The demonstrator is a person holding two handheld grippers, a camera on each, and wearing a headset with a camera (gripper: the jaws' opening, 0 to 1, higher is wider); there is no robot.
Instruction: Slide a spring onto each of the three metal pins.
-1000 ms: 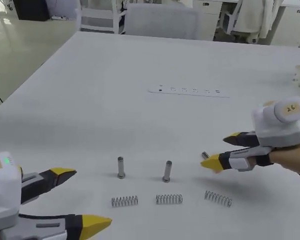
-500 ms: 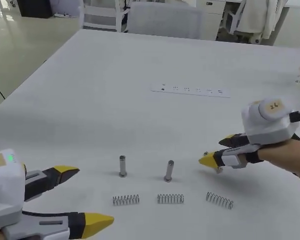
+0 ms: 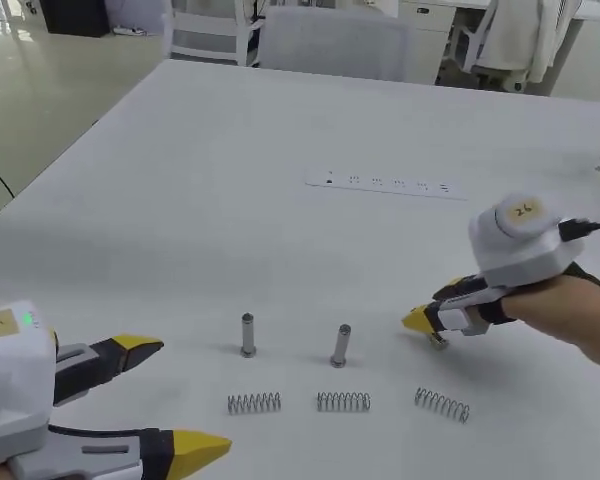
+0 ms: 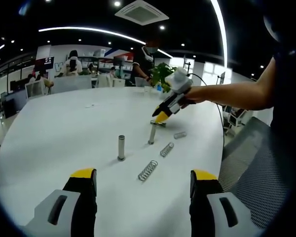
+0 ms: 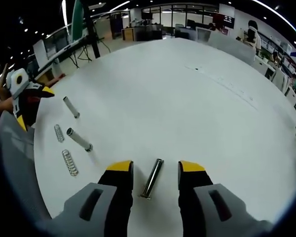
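Head view, pins: left pin (image 3: pixel 248 335) and middle pin (image 3: pixel 341 345) stand upright.
Head view, springs: row of springs (image 3: pixel 343 401) lies just nearer.
Left gripper view, left gripper (image 4: pixel 143 174): near left — jaws wide apart.
Right gripper view, right gripper (image 5: pixel 155 167): jaws apart (not clamped), either side of the third pin (image 5: pixel 150 182) — it seems to lie flat on the table (image 5: pixel 187 98).

I brought my right claw (image 3: pixel 435 310) down toward the desk (image 3: pixel 280 200), right side of head view; jaws now straddle the lying pin (image 5: pixel 152 177), no contact.
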